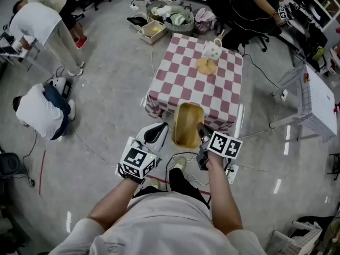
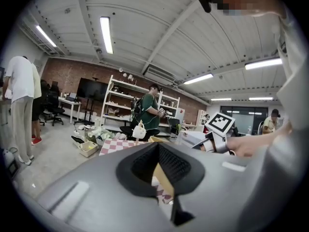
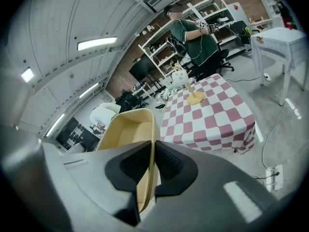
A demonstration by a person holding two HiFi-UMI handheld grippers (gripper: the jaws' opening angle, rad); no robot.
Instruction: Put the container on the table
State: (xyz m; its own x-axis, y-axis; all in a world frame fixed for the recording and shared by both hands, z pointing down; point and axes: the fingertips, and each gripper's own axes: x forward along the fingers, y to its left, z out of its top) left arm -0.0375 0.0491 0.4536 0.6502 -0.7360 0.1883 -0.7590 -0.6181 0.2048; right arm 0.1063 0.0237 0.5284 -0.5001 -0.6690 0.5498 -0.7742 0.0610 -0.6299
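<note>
The container (image 1: pixel 187 124), judged light, stiff and thin-walled, is pinched at its rim by the jaws of the right gripper (image 3: pixel 152 151), while those of the left gripper (image 2: pixel 157 170) are held slightly apart on nothing.

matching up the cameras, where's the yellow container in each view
Head view: the container sits centre, just below the checkered table, its near rim in the right tongs.
Left gripper view: only a tan strip of the container shows between the left tongs.
Right gripper view: the container is left of centre, its wall pinched in the right tongs.
Shared landmark: the checkered table.
</note>
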